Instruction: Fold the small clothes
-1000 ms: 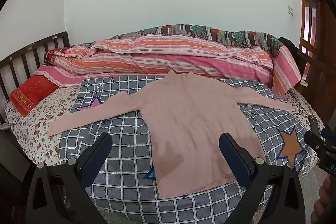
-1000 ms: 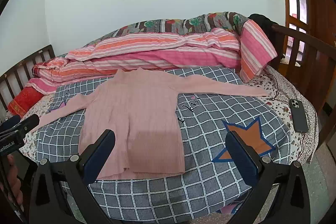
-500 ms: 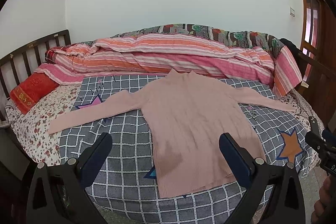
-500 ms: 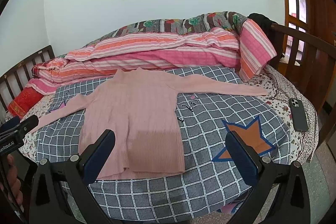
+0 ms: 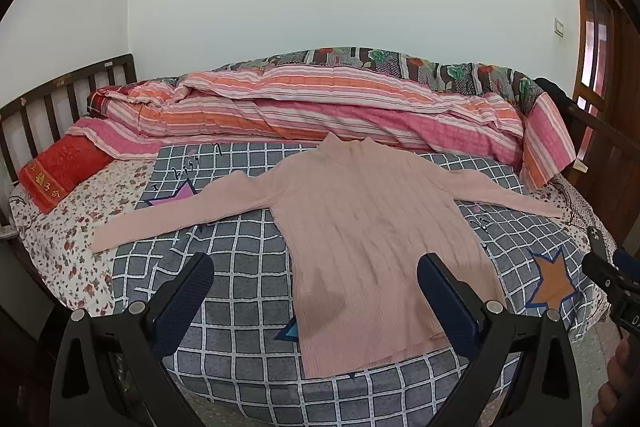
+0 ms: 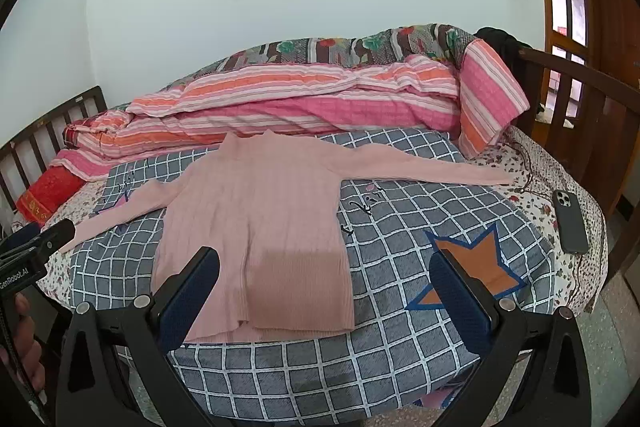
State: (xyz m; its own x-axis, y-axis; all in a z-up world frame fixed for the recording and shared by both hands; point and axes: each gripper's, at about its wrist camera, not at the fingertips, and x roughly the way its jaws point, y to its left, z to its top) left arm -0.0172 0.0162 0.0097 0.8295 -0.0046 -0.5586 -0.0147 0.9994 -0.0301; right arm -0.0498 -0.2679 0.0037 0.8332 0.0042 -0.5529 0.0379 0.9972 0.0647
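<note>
A pink ribbed sweater (image 5: 368,227) (image 6: 256,227) lies flat on a grey checked blanket (image 5: 240,307) (image 6: 400,235), both sleeves spread out and the hem toward me. My left gripper (image 5: 316,271) hangs open above the near bed edge, level with the hem, with nothing between its fingers. Over the hem's right part and the bare blanket beside it, my right gripper (image 6: 326,265) is open too and holds nothing. The left sleeve cuff (image 5: 104,239) reaches the floral sheet. The right cuff (image 6: 500,179) ends near the bed's right side.
A rolled striped quilt (image 5: 320,115) lies along the far side by the wall. A red pillow (image 5: 60,171) sits at the left by the slatted headboard (image 5: 48,107). A dark phone (image 6: 570,223) rests on the floral sheet at the right. A wooden rail (image 6: 580,99) and door stand right.
Both views have shifted only slightly; the sweater lies unmoved and both grippers stay open.
</note>
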